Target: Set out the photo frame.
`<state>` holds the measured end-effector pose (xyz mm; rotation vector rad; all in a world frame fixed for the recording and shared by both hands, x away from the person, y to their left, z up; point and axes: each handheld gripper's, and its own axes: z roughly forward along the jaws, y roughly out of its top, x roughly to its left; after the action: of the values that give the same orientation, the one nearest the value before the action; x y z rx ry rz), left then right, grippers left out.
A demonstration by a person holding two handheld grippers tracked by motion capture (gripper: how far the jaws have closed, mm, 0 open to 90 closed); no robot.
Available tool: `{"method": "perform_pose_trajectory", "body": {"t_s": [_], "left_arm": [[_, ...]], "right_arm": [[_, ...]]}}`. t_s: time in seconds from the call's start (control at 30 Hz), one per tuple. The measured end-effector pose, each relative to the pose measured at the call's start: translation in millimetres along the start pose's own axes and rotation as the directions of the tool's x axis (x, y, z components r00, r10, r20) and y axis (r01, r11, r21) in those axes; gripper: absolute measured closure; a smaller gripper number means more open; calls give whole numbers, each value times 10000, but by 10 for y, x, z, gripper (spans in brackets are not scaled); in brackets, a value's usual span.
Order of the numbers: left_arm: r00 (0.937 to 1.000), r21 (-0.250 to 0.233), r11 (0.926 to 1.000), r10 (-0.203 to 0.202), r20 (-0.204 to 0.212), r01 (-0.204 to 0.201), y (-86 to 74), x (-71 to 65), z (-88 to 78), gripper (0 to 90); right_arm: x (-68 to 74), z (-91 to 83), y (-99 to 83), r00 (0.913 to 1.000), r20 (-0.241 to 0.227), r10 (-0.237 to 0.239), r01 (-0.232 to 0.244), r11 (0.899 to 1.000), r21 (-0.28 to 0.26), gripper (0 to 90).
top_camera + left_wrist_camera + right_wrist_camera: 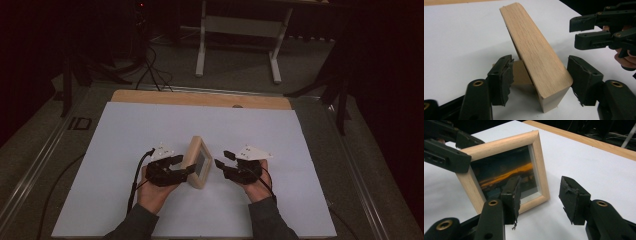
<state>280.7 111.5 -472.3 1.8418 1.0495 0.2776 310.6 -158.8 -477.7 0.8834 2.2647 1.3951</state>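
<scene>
Although the wooden picture frame (pixel 196 161) carried no readable maker's mark or label, the letters "ID" (pixel 80 123) could be read on the dark floor strip left of the table. That frame stood upright near the middle of the white tabletop (pixel 125 135), between the two grippers, leaning back slightly on a rear prop. Its glazed face looked toward the right gripper (pixel 223 161), and its thin edge ran from the person's side away across the table.

From the high view the glass looked like a plain grey pane. The right gripper view alone showed the picture (pixel 506 176) behind it: a dusky scene with an orange streak. The left gripper view alone showed the frame's bare back (pixel 536 55) and the prop (pixel 520 75) at its foot.

The left gripper (pixel 540 80) had its jaws set on either side of the frame's near edge, close to the wood; whether the pads pressed on it could not be told. The right gripper (pixel 540 192) stood just in front of the glass, jaws apart with nothing between them.
</scene>
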Motion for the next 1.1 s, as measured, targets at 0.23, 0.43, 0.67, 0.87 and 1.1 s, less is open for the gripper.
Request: {"method": "perform_pose_trajectory", "body": {"t_s": [0.23, 0.43, 0.67, 0.87, 1.1], "left_arm": [[9999, 194, 9998, -92, 109, 90, -8, -18, 47, 459], [9997, 256, 9996, -155, 173, 150, -7, -20, 56, 482], [9996, 222, 9996, -202, 208, 197, -6, -20, 44, 533], [9992, 199, 9997, -114, 376, 106, -5, -35, 46, 563], [9976, 297, 9988, 368, 590, -387, -1, -93, 54, 602]], "right_arm": [[-14, -49, 46, 10000, 61, 45, -44, 9998, -218, 509], [-29, -95, 83, 9999, 120, 91, -86, 9991, -414, 509], [-51, -143, 116, 9997, 183, 152, -140, 9980, -609, 508], [-72, -199, 146, 9994, 267, 205, -183, 9967, -796, 511], [-97, -243, 164, 9991, 315, 279, -248, 9954, -925, 561]]}}
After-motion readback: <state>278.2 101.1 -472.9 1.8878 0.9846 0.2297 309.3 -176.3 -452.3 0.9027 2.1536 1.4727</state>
